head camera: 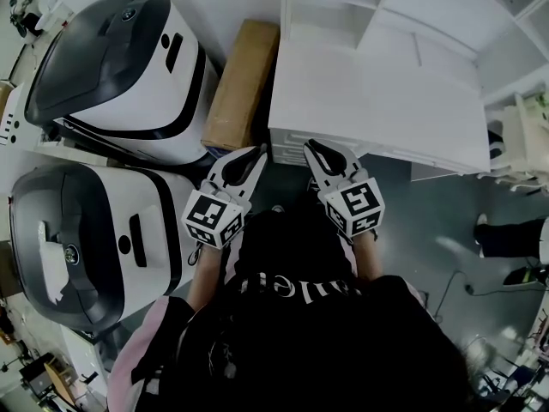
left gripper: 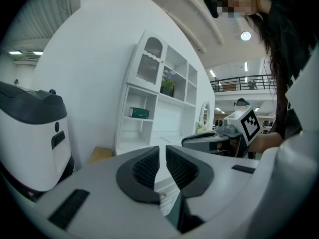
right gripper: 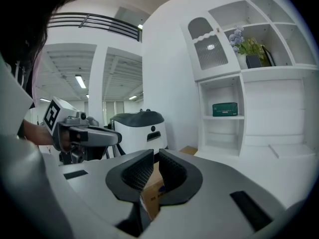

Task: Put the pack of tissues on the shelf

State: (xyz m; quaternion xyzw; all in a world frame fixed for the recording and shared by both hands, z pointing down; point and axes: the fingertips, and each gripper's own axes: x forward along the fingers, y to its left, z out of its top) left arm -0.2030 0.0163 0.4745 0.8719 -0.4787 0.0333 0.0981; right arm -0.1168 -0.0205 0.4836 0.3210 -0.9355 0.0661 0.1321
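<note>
Pack of tissues [right gripper: 225, 109]: dark green, boxy, lying flat on a shelf [right gripper: 222, 117] of the white cabinet.
Left gripper [left gripper: 162, 156]: 2 fingers closed together, holding nothing.
Right gripper [right gripper: 155, 158]: fingers closed together, empty.

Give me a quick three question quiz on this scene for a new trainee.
1. True or false: the dark green rectangular pack lies on a shelf of the tall white shelf cabinet.
2. What lies between the white-and-grey rounded machine and the cabinet? A, brown cardboard box; B, red bucket; C, blue chair.
3. Fill in: the left claw and right claw are both ____, holding nothing.
Key: 1 true; 2 A; 3 shut.
</note>
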